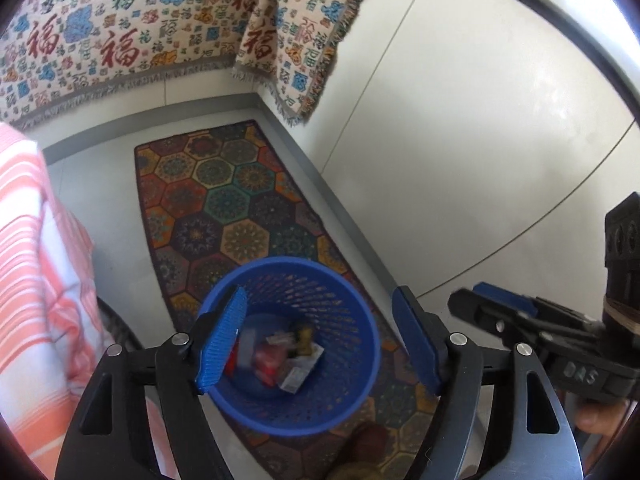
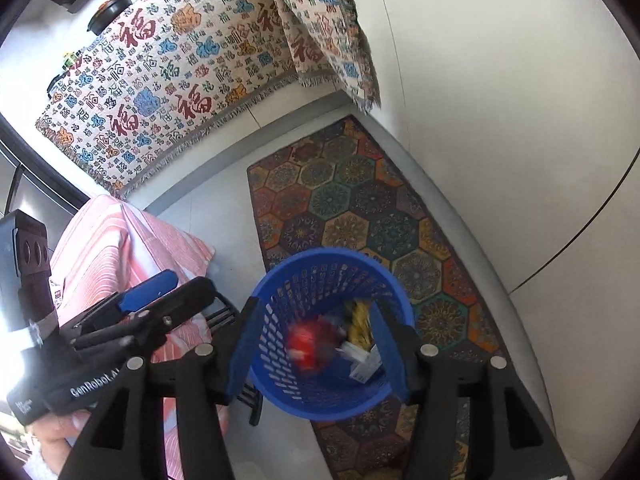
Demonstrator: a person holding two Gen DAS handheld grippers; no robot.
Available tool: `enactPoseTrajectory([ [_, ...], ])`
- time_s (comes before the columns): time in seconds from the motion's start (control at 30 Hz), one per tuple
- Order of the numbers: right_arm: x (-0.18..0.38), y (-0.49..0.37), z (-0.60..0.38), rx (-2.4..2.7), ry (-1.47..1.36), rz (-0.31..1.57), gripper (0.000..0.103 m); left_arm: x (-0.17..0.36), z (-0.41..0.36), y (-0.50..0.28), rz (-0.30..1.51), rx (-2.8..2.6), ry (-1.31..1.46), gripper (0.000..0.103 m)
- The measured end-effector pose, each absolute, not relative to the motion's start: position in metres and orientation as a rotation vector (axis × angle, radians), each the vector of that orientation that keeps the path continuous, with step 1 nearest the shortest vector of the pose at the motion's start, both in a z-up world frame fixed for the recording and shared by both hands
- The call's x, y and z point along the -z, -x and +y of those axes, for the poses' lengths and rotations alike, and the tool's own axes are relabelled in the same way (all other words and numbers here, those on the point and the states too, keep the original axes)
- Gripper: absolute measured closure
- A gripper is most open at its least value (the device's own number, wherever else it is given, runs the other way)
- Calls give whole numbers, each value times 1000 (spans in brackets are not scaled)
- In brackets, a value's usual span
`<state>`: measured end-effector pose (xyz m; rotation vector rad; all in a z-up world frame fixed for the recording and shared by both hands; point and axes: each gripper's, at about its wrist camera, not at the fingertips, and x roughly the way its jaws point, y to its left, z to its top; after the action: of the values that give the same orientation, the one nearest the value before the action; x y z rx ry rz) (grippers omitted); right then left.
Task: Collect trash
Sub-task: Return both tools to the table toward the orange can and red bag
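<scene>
blue basket (image 1: 296, 344): directly below both grippers, trash inside. left gripper (image 1: 320, 340): wide, empty. right gripper (image 2: 320, 352): narrower, empty.

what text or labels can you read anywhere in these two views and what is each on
"DAS" – raised letters on the right gripper body, seen from the left wrist view.
"GenRobot.AI" – white print on the left gripper body, seen from the right wrist view.
"福" – repeated large red characters on the woven blanket.
Print on the wrappers in the blue basket: too blurred to read.
</scene>
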<state>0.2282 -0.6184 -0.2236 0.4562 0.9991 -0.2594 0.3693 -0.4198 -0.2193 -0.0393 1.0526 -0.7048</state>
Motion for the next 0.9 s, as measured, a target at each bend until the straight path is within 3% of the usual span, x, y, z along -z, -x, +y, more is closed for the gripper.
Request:
enactPoseTrajectory([
  [0.27, 186, -233, -592, 267, -340, 887, 47, 165, -356, -314, 1000, 676, 27, 19],
  [0.43, 161, -244, -547, 195, -274, 818, 47, 144, -276, -275, 993, 540, 7, 15],
  [0.9, 170, -260, -296, -255, -17, 882, 47, 195, -29, -240, 1010, 27, 65, 13],
])
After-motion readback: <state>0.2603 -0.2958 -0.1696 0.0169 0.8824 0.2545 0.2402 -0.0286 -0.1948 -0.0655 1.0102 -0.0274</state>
